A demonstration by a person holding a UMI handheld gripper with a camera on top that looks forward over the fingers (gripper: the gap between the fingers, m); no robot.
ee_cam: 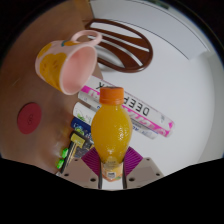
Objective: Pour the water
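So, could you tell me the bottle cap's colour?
Orange, like the bottle itself; cap shows in the gripper view.

Count, gripper view: we see mostly singles.

We count 1 orange bottle (111,133) with an orange cap at lower centre, 1 yellow cup (68,61) with a pink inside at upper left, 1 long white-and-pink packet (133,109) behind the bottle at centre, 1 red round disc (29,118) at left, 1 brown-and-white oval plate (124,43) at top, and 2 pink finger pads (92,162) on 1 gripper (112,166) at bottom.
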